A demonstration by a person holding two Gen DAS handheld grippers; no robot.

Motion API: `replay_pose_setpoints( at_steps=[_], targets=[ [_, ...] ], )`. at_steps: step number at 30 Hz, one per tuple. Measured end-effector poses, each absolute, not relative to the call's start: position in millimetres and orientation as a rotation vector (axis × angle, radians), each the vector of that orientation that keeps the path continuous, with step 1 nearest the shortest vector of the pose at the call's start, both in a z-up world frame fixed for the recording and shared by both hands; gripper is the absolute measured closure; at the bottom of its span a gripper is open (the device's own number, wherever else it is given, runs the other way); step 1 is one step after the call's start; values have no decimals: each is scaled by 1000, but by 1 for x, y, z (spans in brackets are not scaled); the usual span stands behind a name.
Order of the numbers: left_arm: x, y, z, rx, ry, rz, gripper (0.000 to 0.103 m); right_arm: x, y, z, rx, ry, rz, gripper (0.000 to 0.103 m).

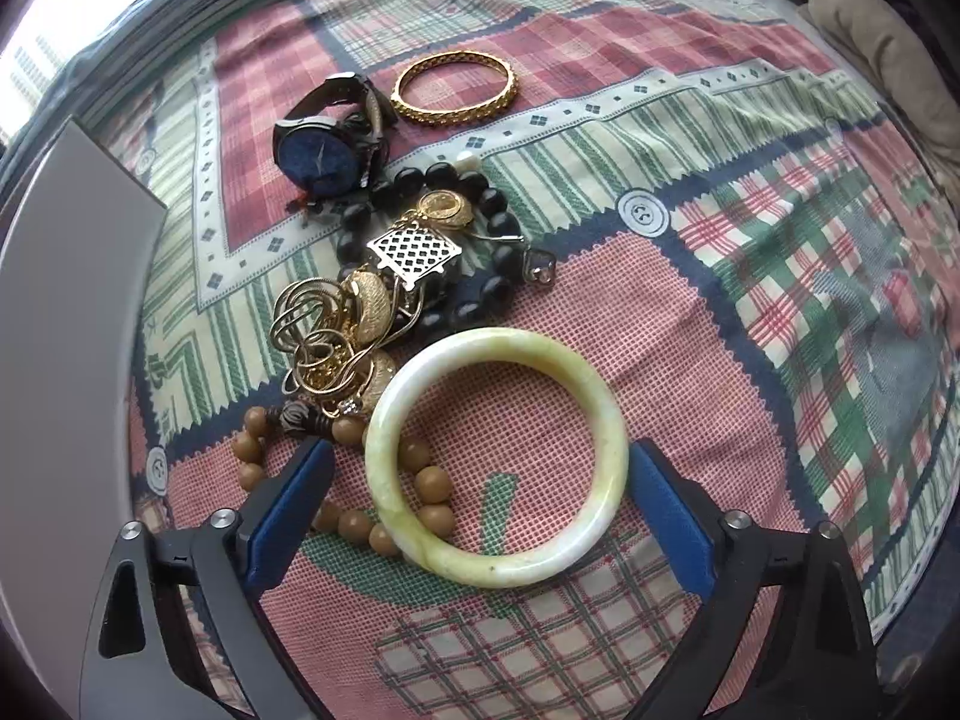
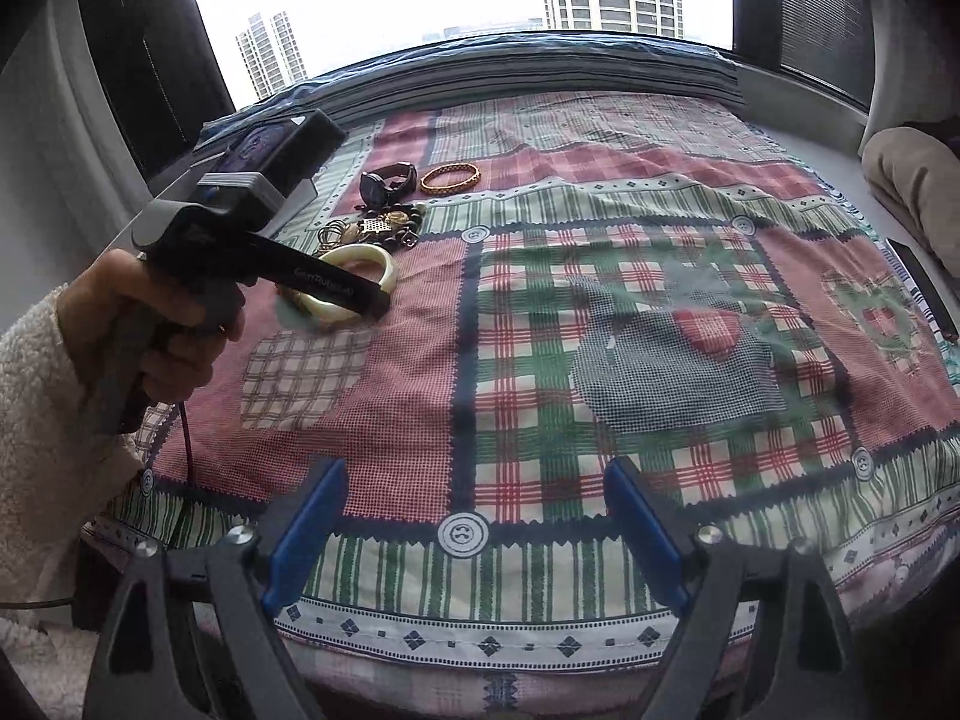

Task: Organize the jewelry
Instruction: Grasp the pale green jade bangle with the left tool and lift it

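Note:
A pale green jade bangle point(image 1: 498, 456) lies flat on the patchwork cloth, between the open fingers of my left gripper point(image 1: 480, 468), which straddles it. It rests partly on a tan wooden bead bracelet point(image 1: 354, 516). Behind lie tangled gold chains point(image 1: 336, 342), a gold lattice pendant point(image 1: 414, 252), a black bead bracelet point(image 1: 456, 180), a dark watch point(image 1: 324, 150) and a gold bangle point(image 1: 456, 87). In the right wrist view the left gripper point(image 2: 360, 294) sits over the jade bangle point(image 2: 366, 264). My right gripper point(image 2: 474, 510) is open and empty near the cloth's front edge.
A grey box point(image 1: 66, 300) stands left of the jewelry pile; it also shows in the right wrist view point(image 2: 288, 144). A beige cushion point(image 2: 918, 180) lies at the far right. The patchwork cloth point(image 2: 600, 330) covers the whole surface up to the window.

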State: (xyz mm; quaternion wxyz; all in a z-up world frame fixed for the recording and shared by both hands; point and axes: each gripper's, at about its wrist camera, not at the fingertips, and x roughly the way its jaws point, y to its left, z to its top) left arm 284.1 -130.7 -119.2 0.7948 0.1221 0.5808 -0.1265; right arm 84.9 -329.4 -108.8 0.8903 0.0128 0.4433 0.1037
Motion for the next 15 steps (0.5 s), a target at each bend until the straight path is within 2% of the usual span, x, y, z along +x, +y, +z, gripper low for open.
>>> replay_pose_setpoints(
  at_steps=[1, 8, 15],
  targets=[
    [284, -131, -118, 247, 1251, -292, 22, 85, -331, -109, 29, 921, 213, 14],
    [263, -109, -103, 152, 1240, -260, 22, 79, -337, -109, 50, 918, 208, 14],
    [207, -54, -73, 43, 1179, -212, 22, 79, -340, -109, 98, 927, 226, 14]
  ],
)
